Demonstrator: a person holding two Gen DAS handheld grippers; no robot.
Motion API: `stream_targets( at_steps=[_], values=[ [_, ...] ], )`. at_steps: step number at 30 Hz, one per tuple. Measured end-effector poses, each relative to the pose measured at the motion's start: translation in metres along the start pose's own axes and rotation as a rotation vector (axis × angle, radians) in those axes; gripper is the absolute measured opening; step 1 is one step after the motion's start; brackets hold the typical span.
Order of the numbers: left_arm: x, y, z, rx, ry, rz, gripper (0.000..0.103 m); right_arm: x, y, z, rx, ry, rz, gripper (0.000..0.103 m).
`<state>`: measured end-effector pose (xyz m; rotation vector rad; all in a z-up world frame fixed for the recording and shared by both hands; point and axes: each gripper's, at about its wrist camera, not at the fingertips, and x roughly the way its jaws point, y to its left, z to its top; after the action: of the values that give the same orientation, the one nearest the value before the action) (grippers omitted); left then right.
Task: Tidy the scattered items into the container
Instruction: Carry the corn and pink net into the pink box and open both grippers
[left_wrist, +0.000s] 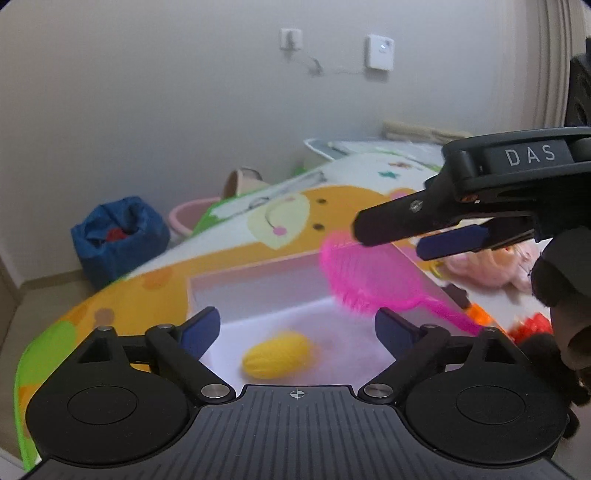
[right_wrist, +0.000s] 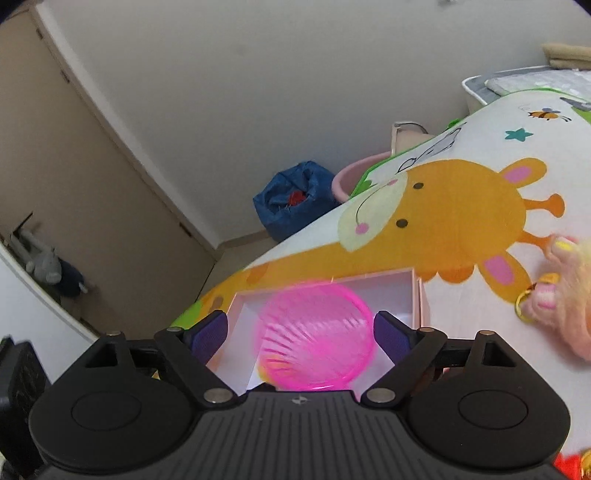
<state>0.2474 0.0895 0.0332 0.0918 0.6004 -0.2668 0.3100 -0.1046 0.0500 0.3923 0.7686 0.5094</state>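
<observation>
Yellow knitted toy (left_wrist: 277, 355) is already lying in the pale pink box (left_wrist: 255, 286), right past the left gripper (left_wrist: 297, 328) — jaws spread, holding nothing. The right gripper (right_wrist: 301, 334) looks spread too, with the blurry pink scoop (right_wrist: 317, 336) between its pads over the box; can't tell if it's actually touching them. My guess: it lands on the rim and tips out. Fuzzy pink plush (right_wrist: 561, 314) is still on the giraffe mat (right_wrist: 461, 221) at 3 o'clock.
</observation>
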Motion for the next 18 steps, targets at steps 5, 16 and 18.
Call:
stream_targets(
  at_steps=[5, 16, 18],
  values=[
    [-0.028, -0.005, -0.011, -0.001, -0.062, 0.040, 0.095, -0.044, -0.015, -0.004, -0.030, -0.100, -0.047, 0.087],
    [-0.074, -0.101, -0.045, 0.004, -0.078, -0.109, 0.097, -0.179, -0.089, -0.085, -0.056, -0.225, -0.343, 0.094],
    [-0.070, -0.116, -0.054, -0.015, -0.043, -0.138, 0.097, -0.190, -0.100, -0.104, -0.067, -0.234, -0.390, 0.094]
  ],
)
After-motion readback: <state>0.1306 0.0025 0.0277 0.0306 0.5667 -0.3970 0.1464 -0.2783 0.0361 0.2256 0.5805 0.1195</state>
